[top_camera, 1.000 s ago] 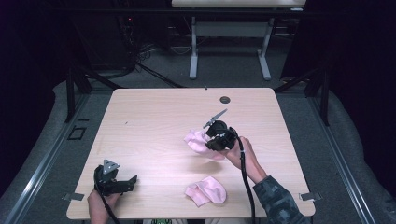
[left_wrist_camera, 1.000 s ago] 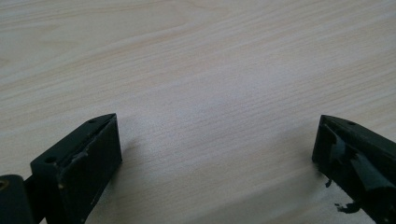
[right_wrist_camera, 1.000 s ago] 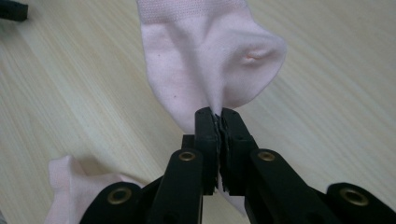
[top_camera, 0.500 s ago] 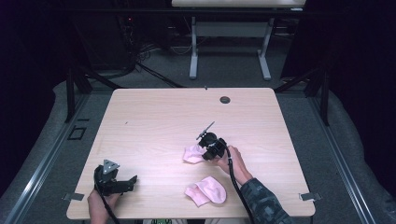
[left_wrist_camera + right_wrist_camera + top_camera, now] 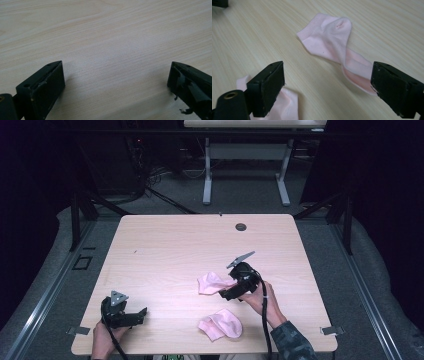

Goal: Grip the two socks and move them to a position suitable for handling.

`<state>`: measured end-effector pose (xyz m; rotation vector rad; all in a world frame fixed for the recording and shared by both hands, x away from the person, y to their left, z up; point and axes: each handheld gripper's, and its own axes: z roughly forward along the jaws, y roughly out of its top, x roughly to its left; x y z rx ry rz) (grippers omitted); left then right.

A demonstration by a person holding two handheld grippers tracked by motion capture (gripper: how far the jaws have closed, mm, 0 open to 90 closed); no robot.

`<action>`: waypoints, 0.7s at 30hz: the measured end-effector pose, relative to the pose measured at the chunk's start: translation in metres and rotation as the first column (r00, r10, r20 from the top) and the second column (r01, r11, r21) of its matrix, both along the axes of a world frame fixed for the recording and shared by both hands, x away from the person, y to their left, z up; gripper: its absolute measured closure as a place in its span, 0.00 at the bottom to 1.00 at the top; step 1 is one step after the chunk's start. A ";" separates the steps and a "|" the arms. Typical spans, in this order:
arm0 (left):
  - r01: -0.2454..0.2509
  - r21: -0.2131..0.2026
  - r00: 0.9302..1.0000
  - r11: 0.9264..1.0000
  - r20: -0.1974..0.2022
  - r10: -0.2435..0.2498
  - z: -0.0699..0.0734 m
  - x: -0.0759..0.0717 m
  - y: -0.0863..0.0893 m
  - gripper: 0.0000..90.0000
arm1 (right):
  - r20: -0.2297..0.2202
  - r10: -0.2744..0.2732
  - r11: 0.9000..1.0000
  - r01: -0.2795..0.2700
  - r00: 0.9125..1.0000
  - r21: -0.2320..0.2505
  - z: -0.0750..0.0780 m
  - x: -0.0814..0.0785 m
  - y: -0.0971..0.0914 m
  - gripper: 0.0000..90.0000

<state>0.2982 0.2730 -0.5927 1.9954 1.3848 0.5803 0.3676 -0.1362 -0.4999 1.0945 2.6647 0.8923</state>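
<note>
I am holding the right gripper low over the middle-right of the tabletop, and its jaws have just been opening: they are standing wide apart now with bare wood between them, gripping nothing. In the right gripper view the far pink sock is lying flat and twisted on the wood, its tail end running down beside one jaw, though I cannot tell whether it is touching the pad. From the high view that same sock is lying just beside the gripper's tips, toward the tabletop's centre. The second pink sock is lying bunched near the front edge, apart from the first. I am resting the left gripper near the front left corner, its jaws spread wide over bare wood and holding nothing.
</note>
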 end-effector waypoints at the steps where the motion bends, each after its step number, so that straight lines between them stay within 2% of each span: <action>1: 0.000 0.000 1.000 1.000 0.000 0.000 0.000 0.000 0.000 0.01 | 0.012 -0.007 1.000 0.006 1.000 0.009 0.002 -0.005 -0.004 0.09; 4: -0.020 0.003 1.000 1.000 -0.011 0.020 0.001 -0.001 0.000 0.01 | 0.036 -0.038 0.999 0.037 0.999 0.031 0.008 -0.019 -0.017 0.05; 7: -0.027 0.017 0.999 0.999 -0.046 0.028 0.004 -0.002 -0.001 0.01 | 0.044 -0.060 0.998 0.058 0.997 0.040 0.010 -0.030 -0.029 0.02; 9: -0.024 0.004 0.998 1.000 -0.063 0.024 0.008 -0.003 -0.001 0.00 | 0.055 -0.083 0.996 0.081 0.995 0.046 0.009 -0.039 -0.039 0.00; 12: -0.010 -0.018 0.999 1.000 -0.046 0.009 0.016 -0.007 -0.004 0.00 | 0.046 -0.120 0.991 0.117 0.992 0.059 0.004 -0.049 -0.050 0.00; 15: 0.042 -0.016 0.999 0.999 -0.023 -0.043 0.029 -0.010 -0.014 0.00 | 0.039 -0.144 0.987 0.141 0.989 0.073 -0.004 -0.057 -0.060 0.00; 19: 0.105 -0.015 0.994 0.994 -0.003 -0.105 0.042 -0.012 -0.028 0.00 | 0.031 -0.176 0.983 0.174 0.984 0.060 -0.016 -0.069 -0.069 0.00; 21: 0.126 -0.019 0.992 0.992 0.009 -0.126 0.046 -0.014 -0.036 0.00 | 0.025 -0.187 0.980 0.185 0.982 0.070 -0.022 -0.073 -0.073 0.00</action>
